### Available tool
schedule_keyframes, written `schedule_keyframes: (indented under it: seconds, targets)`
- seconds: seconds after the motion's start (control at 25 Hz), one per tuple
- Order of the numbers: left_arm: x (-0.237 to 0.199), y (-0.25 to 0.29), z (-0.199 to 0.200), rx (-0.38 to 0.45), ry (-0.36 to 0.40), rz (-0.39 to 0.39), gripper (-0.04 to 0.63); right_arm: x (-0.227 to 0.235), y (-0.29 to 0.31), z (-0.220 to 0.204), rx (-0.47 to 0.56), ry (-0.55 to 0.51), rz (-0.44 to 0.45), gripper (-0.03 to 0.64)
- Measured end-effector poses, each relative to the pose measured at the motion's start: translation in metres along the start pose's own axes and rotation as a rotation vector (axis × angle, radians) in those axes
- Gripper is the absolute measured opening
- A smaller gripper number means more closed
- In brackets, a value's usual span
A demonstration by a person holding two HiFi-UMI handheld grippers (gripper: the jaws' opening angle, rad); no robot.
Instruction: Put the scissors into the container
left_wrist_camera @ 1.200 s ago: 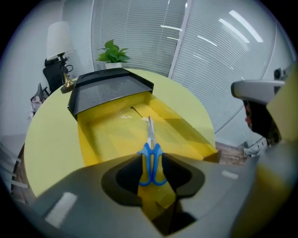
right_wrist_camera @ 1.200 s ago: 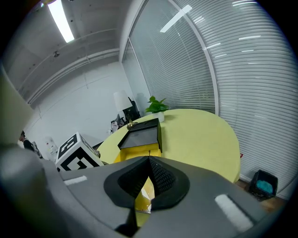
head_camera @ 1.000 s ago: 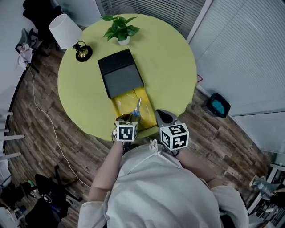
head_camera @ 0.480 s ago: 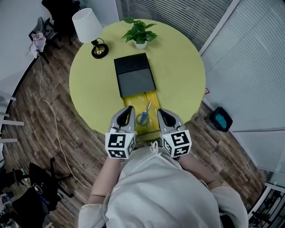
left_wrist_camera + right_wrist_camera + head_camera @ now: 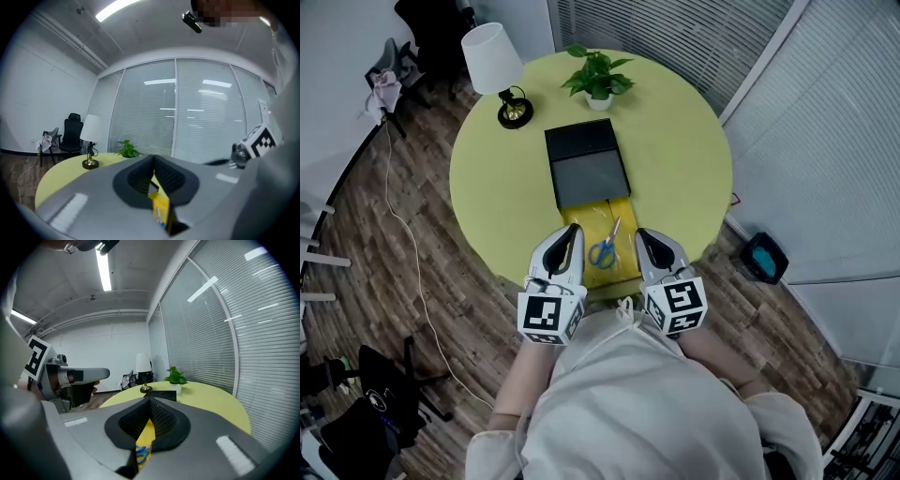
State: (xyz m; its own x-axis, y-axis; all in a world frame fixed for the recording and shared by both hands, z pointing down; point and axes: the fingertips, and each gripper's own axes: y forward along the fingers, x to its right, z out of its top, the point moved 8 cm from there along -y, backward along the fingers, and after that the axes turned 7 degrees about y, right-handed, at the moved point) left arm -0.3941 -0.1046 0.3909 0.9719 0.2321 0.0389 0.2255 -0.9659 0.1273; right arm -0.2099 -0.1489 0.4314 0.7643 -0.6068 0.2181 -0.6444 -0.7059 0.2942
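The scissors, blue-handled with the blades pointing away from me, lie inside the yellow container, an open tray that sticks out from under a black cover. My left gripper hovers just left of the tray, jaws shut and empty. My right gripper is just right of the tray, also shut and empty. In the left gripper view the left gripper shows only a yellow strip of the container below its closed pads. Under the right gripper the scissors' blue handles show.
A round yellow-green table carries a white lamp at the far left and a potted plant at the far edge. The tray lies at the near table edge. A cable runs over the wood floor; a blue-lined bin stands at the right.
A second ago my left gripper was over the tray by the scissors; it has since drawn back to the tray's left side and shut. The scissors lie free in the tray.
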Motion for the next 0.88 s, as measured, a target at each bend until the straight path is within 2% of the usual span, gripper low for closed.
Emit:
schedule_keyframes:
  seconds: [0.88]
  targets:
    - [0.003, 0.01, -0.013, -0.04, -0.017, -0.049, 0.006, 0.005, 0.003, -0.01, -0.062, 0.008, -0.045, -0.002]
